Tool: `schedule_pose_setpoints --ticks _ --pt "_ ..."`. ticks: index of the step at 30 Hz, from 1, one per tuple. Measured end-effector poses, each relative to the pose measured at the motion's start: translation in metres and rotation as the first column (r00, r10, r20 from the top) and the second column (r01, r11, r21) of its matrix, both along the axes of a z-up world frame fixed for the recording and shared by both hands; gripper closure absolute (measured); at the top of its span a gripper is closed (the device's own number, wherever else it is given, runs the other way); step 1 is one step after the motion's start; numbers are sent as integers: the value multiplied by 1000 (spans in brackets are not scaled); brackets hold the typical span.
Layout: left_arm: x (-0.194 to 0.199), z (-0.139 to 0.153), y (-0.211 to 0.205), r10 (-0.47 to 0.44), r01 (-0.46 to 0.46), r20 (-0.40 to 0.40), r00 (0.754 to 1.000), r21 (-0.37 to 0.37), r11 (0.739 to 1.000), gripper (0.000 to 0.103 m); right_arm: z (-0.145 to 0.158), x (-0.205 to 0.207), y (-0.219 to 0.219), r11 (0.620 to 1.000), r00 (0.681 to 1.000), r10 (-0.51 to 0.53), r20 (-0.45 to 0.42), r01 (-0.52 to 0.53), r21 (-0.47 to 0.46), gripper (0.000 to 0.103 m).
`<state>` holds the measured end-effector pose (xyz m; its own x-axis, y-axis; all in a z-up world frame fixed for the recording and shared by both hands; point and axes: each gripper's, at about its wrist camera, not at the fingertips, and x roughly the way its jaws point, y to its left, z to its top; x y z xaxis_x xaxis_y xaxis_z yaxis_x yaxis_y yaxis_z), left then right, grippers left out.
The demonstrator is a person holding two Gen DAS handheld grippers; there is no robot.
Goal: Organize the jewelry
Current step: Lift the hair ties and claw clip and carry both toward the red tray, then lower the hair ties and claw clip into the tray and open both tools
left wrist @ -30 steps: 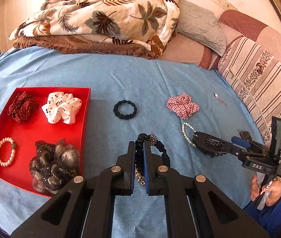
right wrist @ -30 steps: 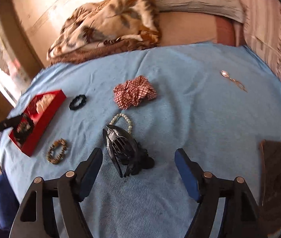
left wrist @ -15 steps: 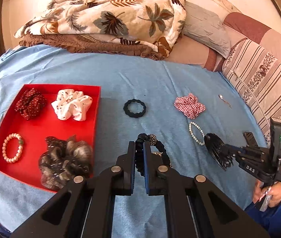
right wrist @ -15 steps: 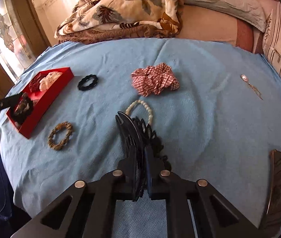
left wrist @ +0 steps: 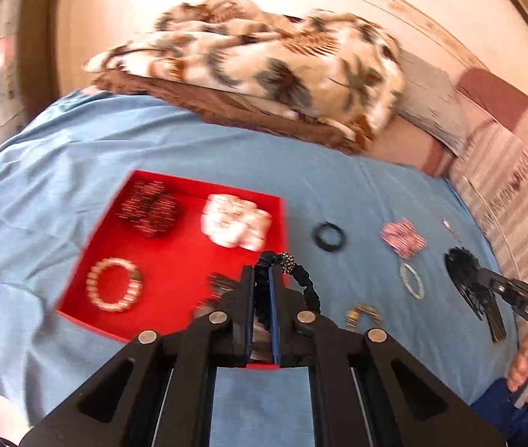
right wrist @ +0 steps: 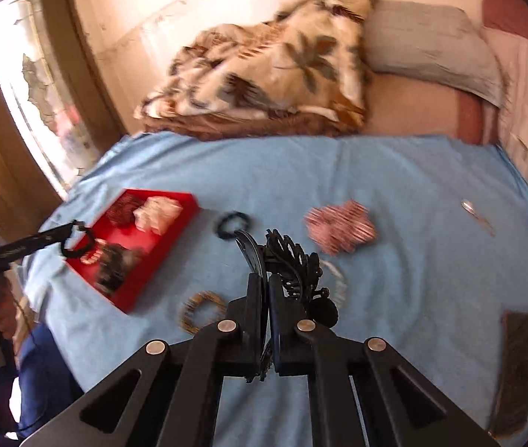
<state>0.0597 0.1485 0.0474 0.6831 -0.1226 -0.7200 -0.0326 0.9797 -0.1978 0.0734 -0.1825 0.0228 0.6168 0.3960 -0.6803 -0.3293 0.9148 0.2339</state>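
Above blue bedspread (left wrist: pixel 357 193), left hand-held gripper (left wrist: pixel 262 279) clamps black scrunchie (left wrist: pixel 301 279) — right (right wrist: pixel 264 283) clamps hair claw (right wrist: pixel 290 260)

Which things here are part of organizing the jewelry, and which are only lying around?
Part of the job:
- red tray
- black hair band in the left gripper
- black hair claw in the right gripper
- black ring
- checked scrunchie
- pearl bracelet
- brown bracelet

Only lying around:
- leaf-print blanket
- grey pillow
- dark flat object
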Motion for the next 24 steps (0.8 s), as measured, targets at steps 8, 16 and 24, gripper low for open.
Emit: schedule_pose_setpoints --ticks 8,16,24 --pt "24 -9 64 121 -121 -20 992 -15 993 96 5 28 107 986 987 163 3 -163 28 98" --pt "36 -58 80 162 -168 -79 984 -70 983 96 -22 64 208 962 960 273 -56 -272 29 98" --pt "41 -87 90 193 -203 -123 974 -75 976 96 -53 100 275 953 948 302 -104 -304 -3 98"
